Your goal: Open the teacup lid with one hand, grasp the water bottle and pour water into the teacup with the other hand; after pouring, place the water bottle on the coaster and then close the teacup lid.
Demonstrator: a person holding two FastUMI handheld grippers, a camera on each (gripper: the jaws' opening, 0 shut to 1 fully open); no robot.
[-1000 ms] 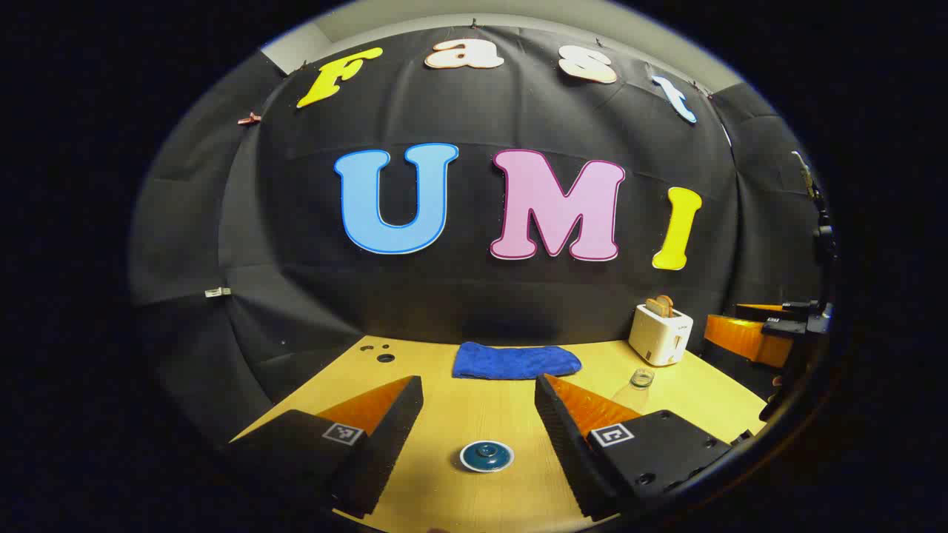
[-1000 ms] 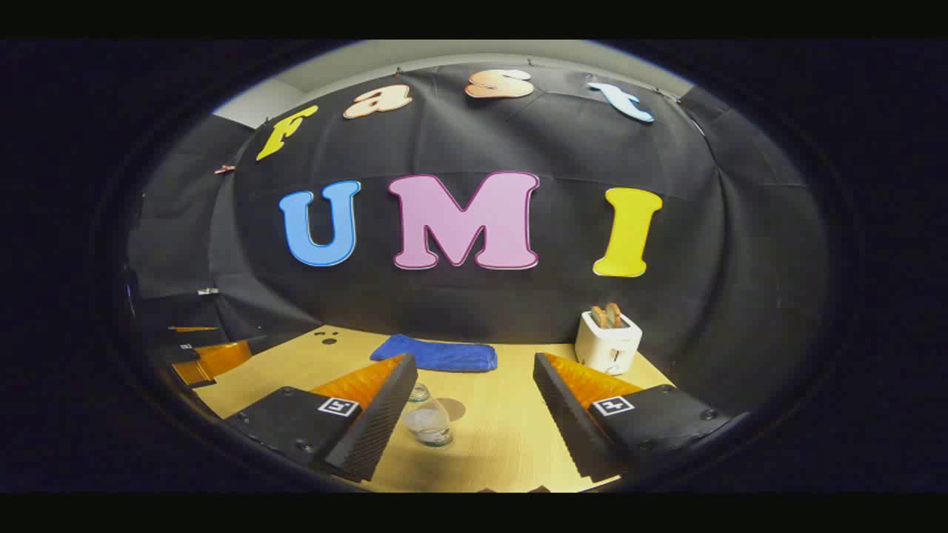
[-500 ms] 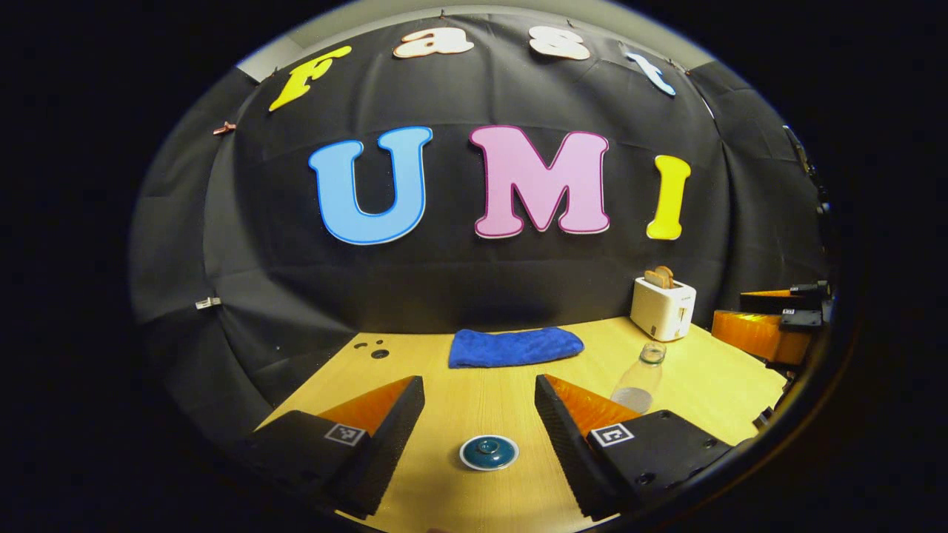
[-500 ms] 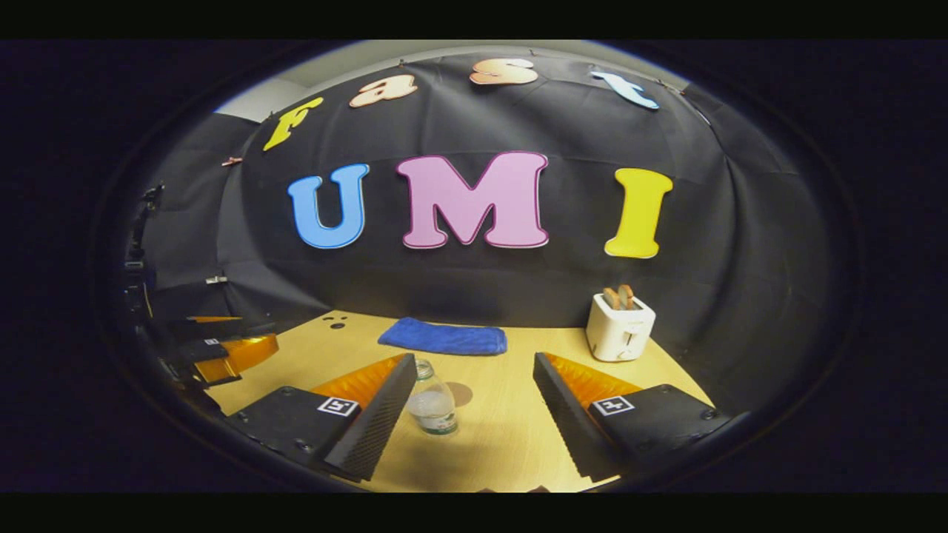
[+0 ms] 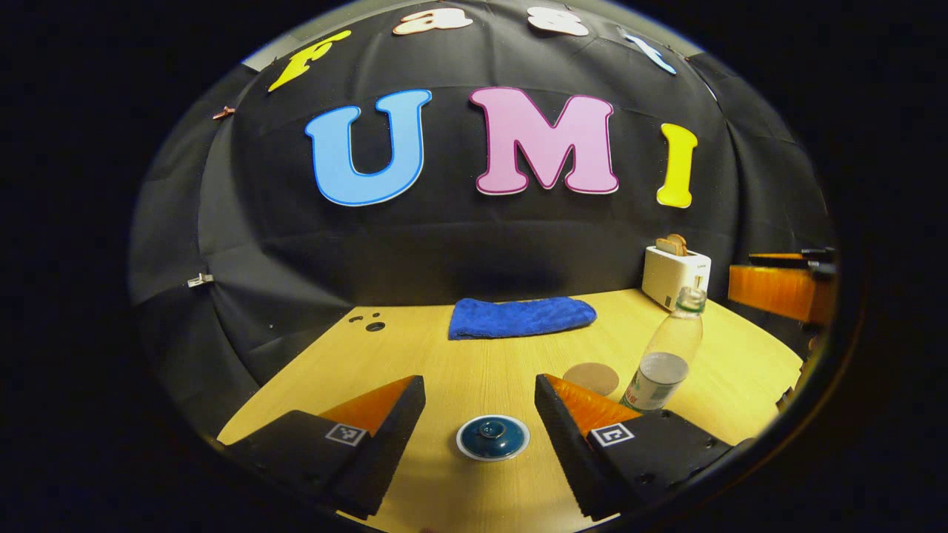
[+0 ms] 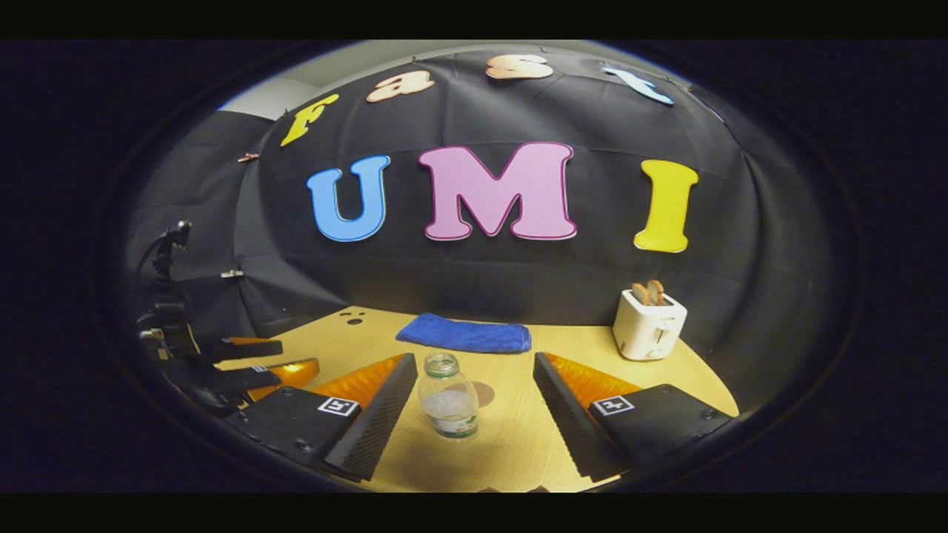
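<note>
A dark blue teacup with its lid (image 5: 492, 437) on sits on the wooden table between the fingers of my left gripper (image 5: 480, 403), which is open and apart from it. A clear, uncapped water bottle (image 5: 664, 355) stands upright to the right, with a round brown coaster (image 5: 590, 378) beside it. In the right gripper view the water bottle (image 6: 449, 397) stands between the fingers of my right gripper (image 6: 474, 381), nearer the left one; this gripper is open and not touching it. The coaster (image 6: 484, 393) peeks out behind the bottle. The right gripper (image 5: 778, 285) also appears at the right edge of the left gripper view.
A folded blue cloth (image 5: 520, 317) lies at the back of the table (image 5: 444, 363). A white toaster (image 5: 675, 272) with bread slices stands at the back right. Small holes (image 5: 370, 323) mark the back left of the tabletop. The left gripper (image 6: 244, 363) shows at the left of the right gripper view.
Both views have tilted down and moved forward. The bottle now sits more centrally between the right gripper's fingers, and the coaster has come into the left gripper view. Both grippers stayed open.
</note>
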